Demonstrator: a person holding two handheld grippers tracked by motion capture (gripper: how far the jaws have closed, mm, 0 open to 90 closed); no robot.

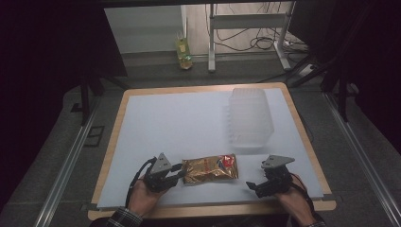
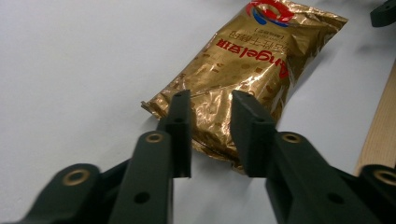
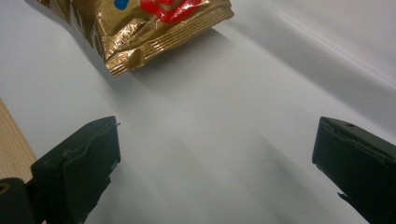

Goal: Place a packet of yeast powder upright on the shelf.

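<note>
Left gripper lower left, jaws narrowed around near end of gold packet, grip uncertain; right gripper lower right, jaws wide, empty; counter.

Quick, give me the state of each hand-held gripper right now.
Left hand-held gripper: jaws set around the near end of the gold foil packet; whether they press on it cannot be told.
Right hand-held gripper: open, holding nothing.

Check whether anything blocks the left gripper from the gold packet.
Nothing visible does. The left gripper is already at the near end of the gold packet, its jaws astride that end, with bare white table surface around it. The right gripper sits apart from the packet.
</note>
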